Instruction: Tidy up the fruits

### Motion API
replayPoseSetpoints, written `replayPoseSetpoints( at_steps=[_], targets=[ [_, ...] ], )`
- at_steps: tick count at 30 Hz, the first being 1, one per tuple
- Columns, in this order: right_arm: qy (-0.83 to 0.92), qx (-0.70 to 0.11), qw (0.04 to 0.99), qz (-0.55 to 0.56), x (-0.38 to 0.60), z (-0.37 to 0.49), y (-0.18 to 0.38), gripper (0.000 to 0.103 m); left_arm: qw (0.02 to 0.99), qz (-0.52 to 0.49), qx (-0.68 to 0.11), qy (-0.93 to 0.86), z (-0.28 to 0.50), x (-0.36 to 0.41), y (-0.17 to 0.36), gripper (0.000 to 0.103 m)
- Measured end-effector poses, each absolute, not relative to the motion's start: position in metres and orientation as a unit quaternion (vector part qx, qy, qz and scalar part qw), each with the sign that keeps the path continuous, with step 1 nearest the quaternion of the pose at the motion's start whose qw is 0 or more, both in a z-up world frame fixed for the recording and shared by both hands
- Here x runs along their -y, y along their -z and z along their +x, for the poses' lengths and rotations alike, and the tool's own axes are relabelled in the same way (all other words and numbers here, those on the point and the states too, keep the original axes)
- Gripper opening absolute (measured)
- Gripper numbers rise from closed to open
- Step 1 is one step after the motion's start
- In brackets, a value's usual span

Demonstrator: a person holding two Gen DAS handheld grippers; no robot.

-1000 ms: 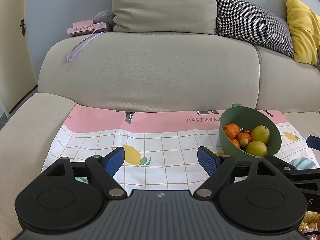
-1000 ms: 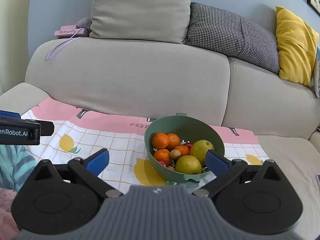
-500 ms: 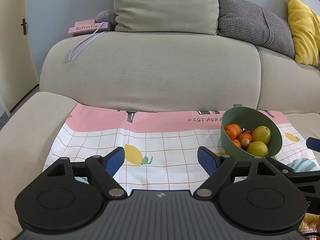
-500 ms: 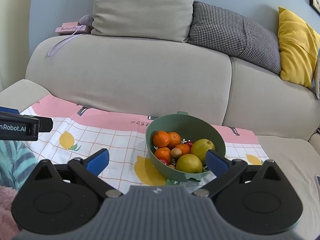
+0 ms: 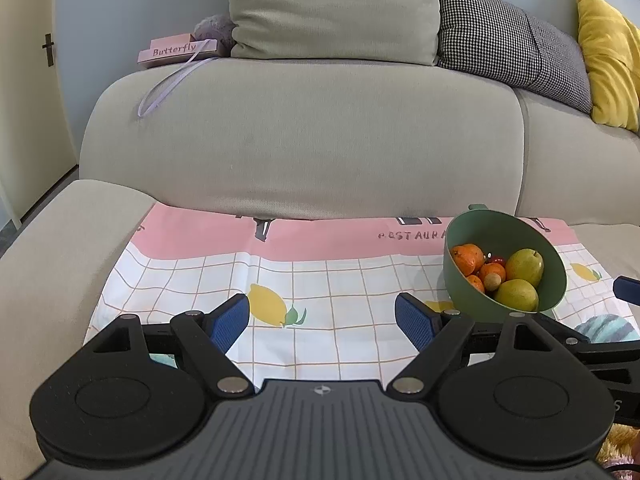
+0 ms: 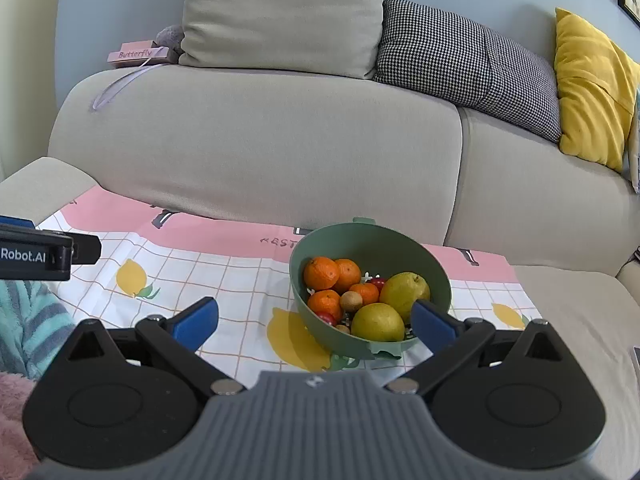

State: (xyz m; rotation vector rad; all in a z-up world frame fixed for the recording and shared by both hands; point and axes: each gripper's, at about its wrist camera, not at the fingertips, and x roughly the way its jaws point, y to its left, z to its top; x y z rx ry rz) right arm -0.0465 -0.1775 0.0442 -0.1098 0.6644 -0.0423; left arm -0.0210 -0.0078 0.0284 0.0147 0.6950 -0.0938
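Note:
A green bowl [image 6: 400, 240] sits on a checked cloth [image 6: 224, 280] on the sofa seat. It holds several oranges [image 6: 321, 273], two yellow-green pears [image 6: 377, 322], a small brown round fruit [image 6: 351, 301] and small red fruits [image 6: 327, 318]. The bowl also shows at the right in the left wrist view [image 5: 500, 228]. My right gripper [image 6: 314, 320] is open and empty, just in front of the bowl. My left gripper [image 5: 322, 318] is open and empty over the cloth [image 5: 320, 280], left of the bowl.
The sofa backrest [image 5: 304, 140] rises behind the cloth, with beige [image 5: 332, 8], houndstooth [image 5: 512, 40] and yellow [image 5: 608, 60] cushions. A pink "Butterfly" box [image 5: 176, 50] lies on the backrest. A sofa arm [image 5: 48, 260] is at the left. A striped teal fabric [image 6: 28, 320] lies near the front.
Both grippers have drifted slightly; the bowl sits a little lower and nearer in both views. Jaws stay open.

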Motion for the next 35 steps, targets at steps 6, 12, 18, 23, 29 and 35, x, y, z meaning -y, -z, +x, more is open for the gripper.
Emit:
replayPoseSetpoints(
  at_steps=[6,12,18,23,29,35],
  targets=[
    [0.022,-0.329,0.943,-0.052,0.178,-0.046,-0.043,0.099,0.939,0.007,-0.341,0.040,-0.021,0.007,-0.028,0.097],
    [0.022,-0.329,0.943,-0.052,0.179,-0.046,-0.043,0.099,0.941,0.010,-0.335,0.038,-0.022,0.008,-0.030,0.097],
    [0.023,-0.329,0.943,-0.051,0.179,-0.046,-0.042,0.099,0.947,0.012,-0.318,0.044,-0.026,0.008,-0.034,0.097],
    [0.024,-0.329,0.943,-0.051,0.180,-0.046,-0.042,0.099,0.947,0.013,-0.318,0.040,-0.026,0.008,-0.035,0.097],
    [0.025,-0.330,0.942,-0.051,0.180,-0.047,-0.042,0.099,0.948,0.013,-0.317,0.040,-0.028,0.006,-0.035,0.097],
    [0.026,-0.328,0.943,-0.050,0.179,-0.048,-0.043,0.099,0.951,0.017,-0.306,0.037,-0.031,0.007,-0.037,0.097]
  ],
)
